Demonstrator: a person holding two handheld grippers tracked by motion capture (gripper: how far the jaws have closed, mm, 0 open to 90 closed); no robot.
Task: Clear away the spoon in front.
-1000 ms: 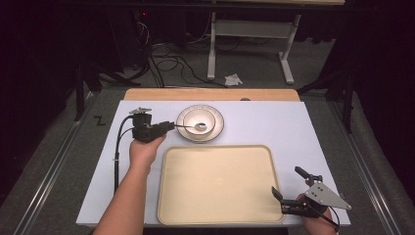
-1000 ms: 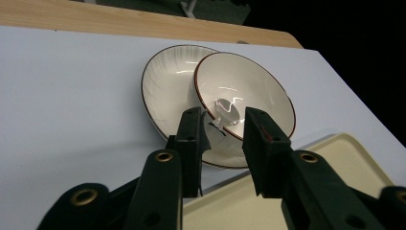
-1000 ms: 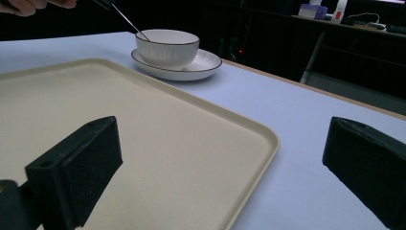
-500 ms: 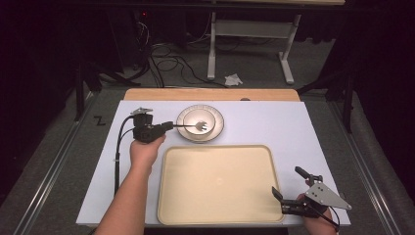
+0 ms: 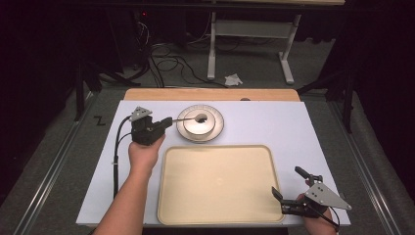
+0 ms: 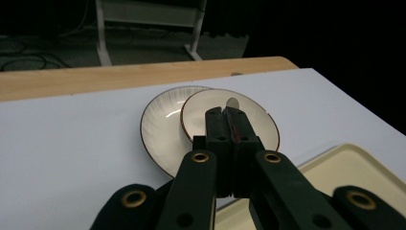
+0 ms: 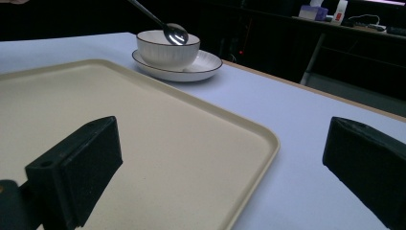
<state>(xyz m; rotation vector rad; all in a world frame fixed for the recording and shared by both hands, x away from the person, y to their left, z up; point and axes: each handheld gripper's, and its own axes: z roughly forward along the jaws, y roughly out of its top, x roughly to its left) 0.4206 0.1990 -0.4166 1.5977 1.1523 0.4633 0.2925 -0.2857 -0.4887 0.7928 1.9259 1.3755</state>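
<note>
Spoon [image 7: 174, 32] lifted a bit since earlier, bowl end now over white bowl [image 7: 167, 48] on saucer [image 7: 203, 64]. Left gripper [image 5: 166, 122] clamped on handle. Tray [image 5: 220, 183] empty. Right gripper [image 5: 284, 198] wide, right gripper view shows bowl's depth.

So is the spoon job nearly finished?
Not yet. Done: the left claw has gripped the spoon and holds it just above the bowl on its plate. Left: the tray is bare, and the right claw waits open beside it.
</note>
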